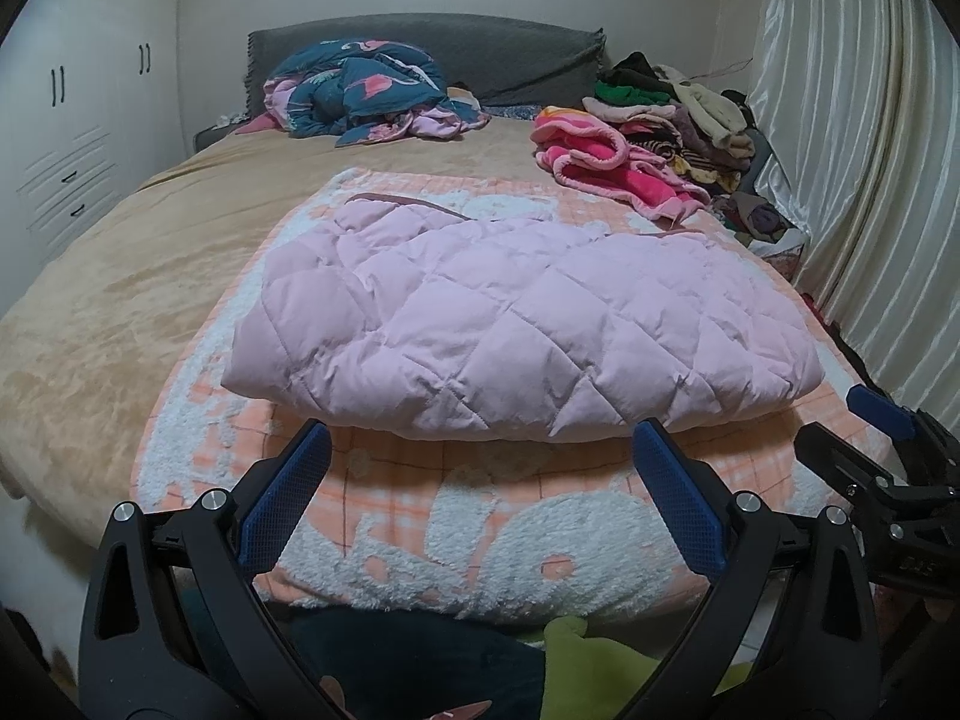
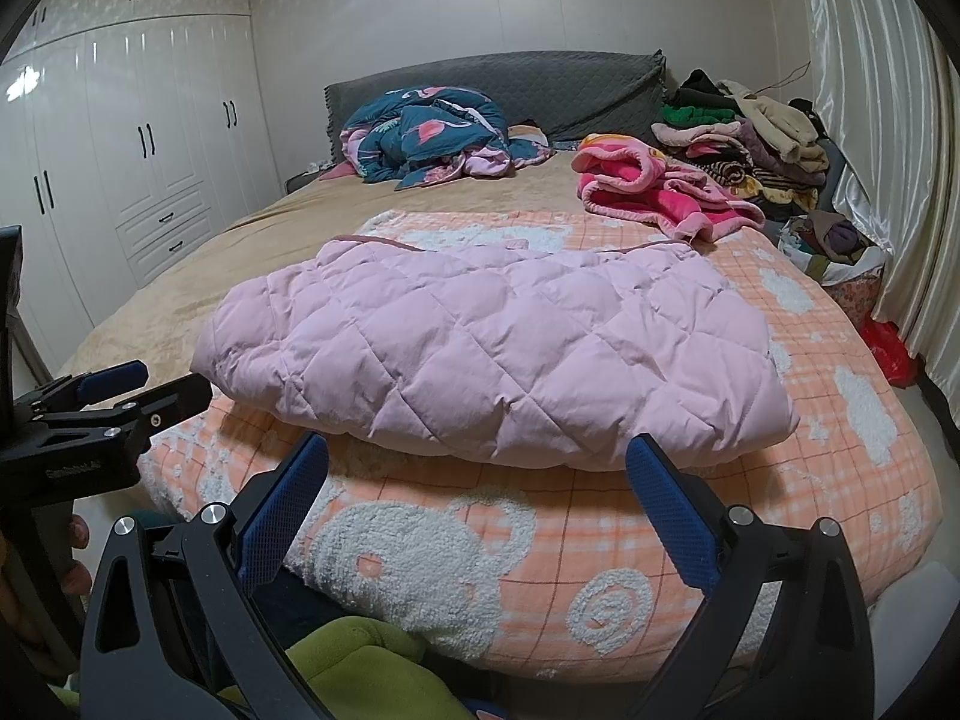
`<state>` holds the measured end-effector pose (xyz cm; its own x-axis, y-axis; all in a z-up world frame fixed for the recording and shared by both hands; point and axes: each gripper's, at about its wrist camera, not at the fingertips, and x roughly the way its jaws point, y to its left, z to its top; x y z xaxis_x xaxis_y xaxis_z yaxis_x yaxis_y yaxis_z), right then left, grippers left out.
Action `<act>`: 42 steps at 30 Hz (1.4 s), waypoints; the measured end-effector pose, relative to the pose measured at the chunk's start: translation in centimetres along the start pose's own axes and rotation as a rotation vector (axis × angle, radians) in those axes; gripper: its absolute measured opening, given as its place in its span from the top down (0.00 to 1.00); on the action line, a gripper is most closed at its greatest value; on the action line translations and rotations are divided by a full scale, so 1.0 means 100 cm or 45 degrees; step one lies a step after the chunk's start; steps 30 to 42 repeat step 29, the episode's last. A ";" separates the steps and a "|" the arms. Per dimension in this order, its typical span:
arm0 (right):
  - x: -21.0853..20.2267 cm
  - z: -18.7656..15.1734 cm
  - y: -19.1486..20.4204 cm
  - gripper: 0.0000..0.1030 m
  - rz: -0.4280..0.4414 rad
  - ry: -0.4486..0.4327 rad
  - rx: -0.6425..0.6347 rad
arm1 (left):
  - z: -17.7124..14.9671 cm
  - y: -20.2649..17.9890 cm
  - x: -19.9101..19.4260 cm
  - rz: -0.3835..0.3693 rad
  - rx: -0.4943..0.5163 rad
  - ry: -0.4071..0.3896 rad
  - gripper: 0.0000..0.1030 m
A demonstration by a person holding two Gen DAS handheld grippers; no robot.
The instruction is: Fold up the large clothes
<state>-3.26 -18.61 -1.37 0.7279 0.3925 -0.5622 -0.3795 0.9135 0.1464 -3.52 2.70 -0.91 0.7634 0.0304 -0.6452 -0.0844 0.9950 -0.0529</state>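
A pale pink quilted jacket [image 1: 510, 324] lies folded into a thick bundle on an orange and white bear-pattern blanket [image 1: 480, 528] at the near end of the bed; it also shows in the right wrist view [image 2: 498, 354]. My left gripper [image 1: 480, 438] is open and empty, just short of the jacket's near edge. My right gripper [image 2: 477, 447] is open and empty, also just in front of the jacket's near edge. Each gripper shows in the other's view, the right gripper [image 1: 882, 420] at the right and the left gripper [image 2: 114, 381] at the left.
A tan bedspread [image 1: 150, 252] covers the bed. A blue flamingo quilt [image 1: 360, 90] lies by the grey headboard. A bright pink fleece garment [image 1: 606, 162] and a pile of clothes [image 1: 678, 114] sit far right. White wardrobes [image 2: 120, 150] stand left, curtains [image 1: 858, 150] right. Green cloth [image 2: 360, 672] lies below.
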 end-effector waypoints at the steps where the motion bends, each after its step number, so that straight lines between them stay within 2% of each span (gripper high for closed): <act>1: 0.000 0.000 0.000 0.04 -0.002 -0.001 0.000 | 0.000 0.000 -0.001 -0.011 -0.005 -0.002 0.09; 7: 0.000 0.000 -0.001 0.04 -0.020 -0.003 -0.002 | -0.001 0.009 -0.002 -0.029 -0.031 0.009 0.09; 14: 0.000 -0.001 -0.007 0.04 -0.052 -0.017 0.020 | -0.006 0.019 -0.003 0.009 -0.050 0.030 0.09; 19: -0.002 -0.002 -0.030 0.04 -0.134 -0.047 0.081 | -0.008 0.041 0.010 0.075 -0.114 0.070 0.09; 23: -0.006 -0.009 -0.086 0.04 -0.326 -0.065 0.198 | -0.005 0.086 0.036 0.207 -0.210 0.143 0.09; 25: -0.008 -0.022 -0.133 0.04 -0.471 -0.064 0.292 | -0.001 0.114 0.045 0.289 -0.259 0.142 0.09; 29: -0.011 -0.069 -0.255 0.04 -0.834 0.028 0.545 | 0.019 0.200 0.072 0.562 -0.331 0.123 0.09; 42: -0.011 -0.069 -0.255 0.04 -0.834 0.028 0.545 | 0.019 0.200 0.072 0.562 -0.331 0.123 0.09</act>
